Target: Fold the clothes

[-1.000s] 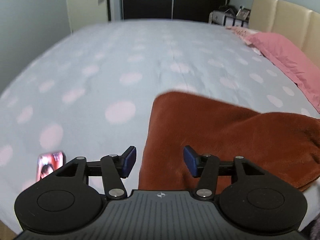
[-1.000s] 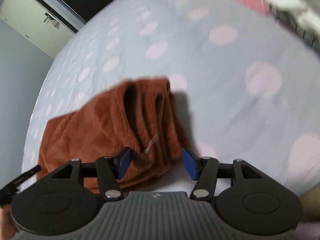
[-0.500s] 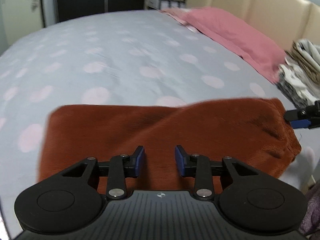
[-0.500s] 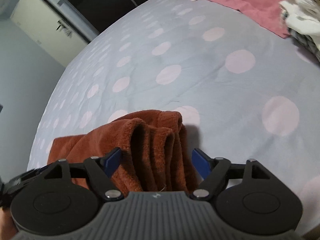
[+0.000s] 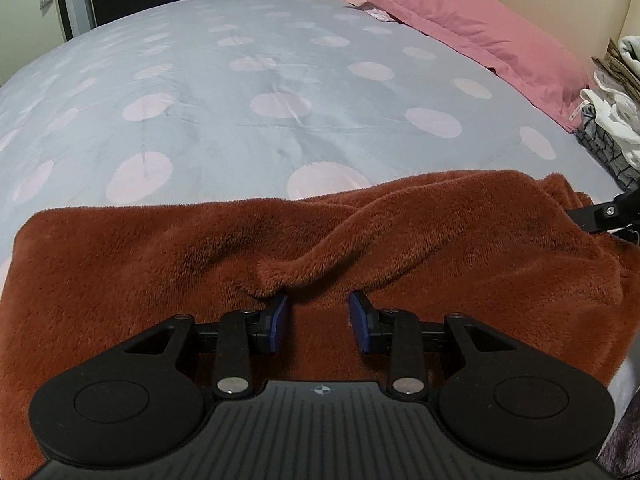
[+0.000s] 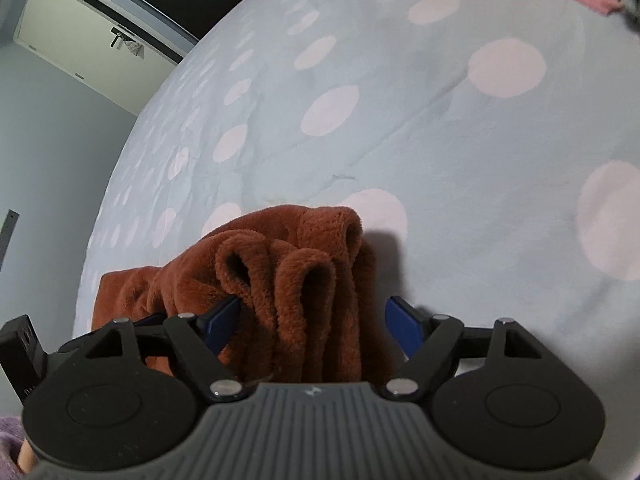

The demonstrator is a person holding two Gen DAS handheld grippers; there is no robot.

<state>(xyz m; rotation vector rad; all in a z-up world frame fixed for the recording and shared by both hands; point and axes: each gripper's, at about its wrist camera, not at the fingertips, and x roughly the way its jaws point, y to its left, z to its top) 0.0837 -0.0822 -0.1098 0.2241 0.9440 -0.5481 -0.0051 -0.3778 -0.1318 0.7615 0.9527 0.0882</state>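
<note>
A fuzzy brown cloth [image 5: 400, 236] lies on the bed [image 5: 280, 80], low in the left wrist picture and stretching from the left edge almost to the right edge. It looks like it is lying in layers, with a soft bump running across its middle. In the right wrist picture, the same brown cloth [image 6: 296, 280] sits in the lower middle, and its end shows a few thick rolls side by side.

The left tool [image 5: 319, 322] is at the bottom middle of its picture, right over the near edge of the cloth. Its two blue pads are spread apart, with fuzzy cloth showing in the gap. One fold of the bump touches the left pad, but the tool is not pinching anything.

The right tool [image 6: 312, 320] is at the bottom middle of its picture. Its blue pads are spread wide, and the rolled end of the cloth sits between them. It is not squeezing yet.

I think the step in hand is getting a hold on the cloth at both spots, for a fold or to tidy it. Next, each tool would need to close gently on all the layers together, so none slip out.

A pink pillow [image 5: 460, 24] lies in the upper right, and a pile of other clothes [image 5: 616, 120] sits at the right edge.
</note>
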